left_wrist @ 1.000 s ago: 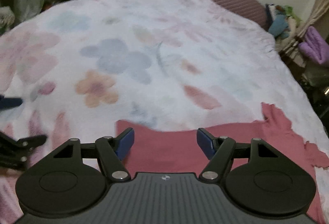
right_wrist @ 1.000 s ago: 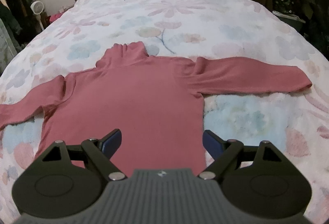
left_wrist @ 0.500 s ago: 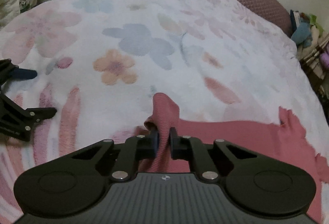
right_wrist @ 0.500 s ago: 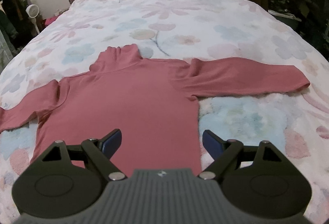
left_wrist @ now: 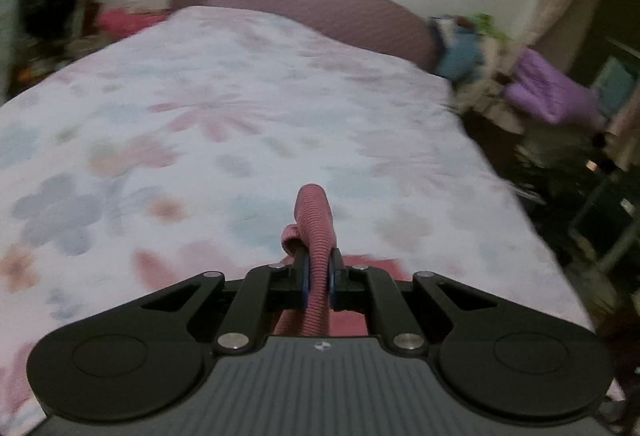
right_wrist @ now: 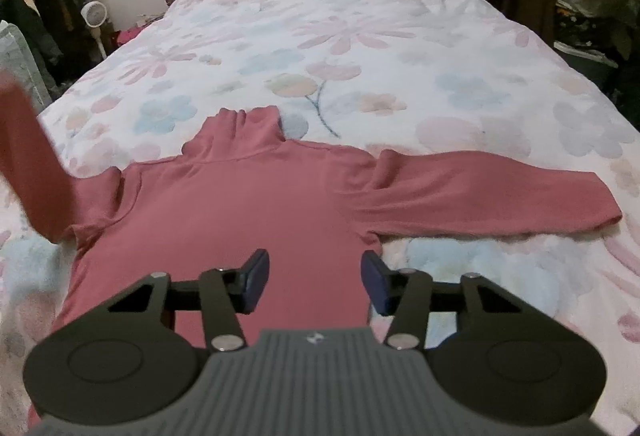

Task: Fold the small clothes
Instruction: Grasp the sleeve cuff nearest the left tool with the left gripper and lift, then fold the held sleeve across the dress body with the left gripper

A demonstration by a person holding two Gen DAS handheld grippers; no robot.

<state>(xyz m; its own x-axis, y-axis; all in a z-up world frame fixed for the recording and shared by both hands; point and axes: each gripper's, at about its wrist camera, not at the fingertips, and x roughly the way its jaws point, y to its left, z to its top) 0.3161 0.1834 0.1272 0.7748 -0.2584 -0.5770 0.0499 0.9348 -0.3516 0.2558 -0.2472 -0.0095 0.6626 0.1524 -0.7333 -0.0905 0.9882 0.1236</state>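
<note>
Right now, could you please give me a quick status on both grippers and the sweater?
Left gripper shut on sleeve cuff, lifted. Right gripper open over pink sweater's hem, jaws just closing, nothing gripped. Other sleeve flat on bedspread. Nothing in the way.

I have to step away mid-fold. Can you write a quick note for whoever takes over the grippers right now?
Left gripper: shut on the cuff of one sleeve, lifted off the bed.
Right gripper: jaws have just been closing, nothing pinched yet; it hovers over the hem side of the pink top.
Top lies flat, collar pointing away; the other sleeve lies spread out.
Done: one sleeve picked up.
Left: fold both sleeves in, then the body.
</note>
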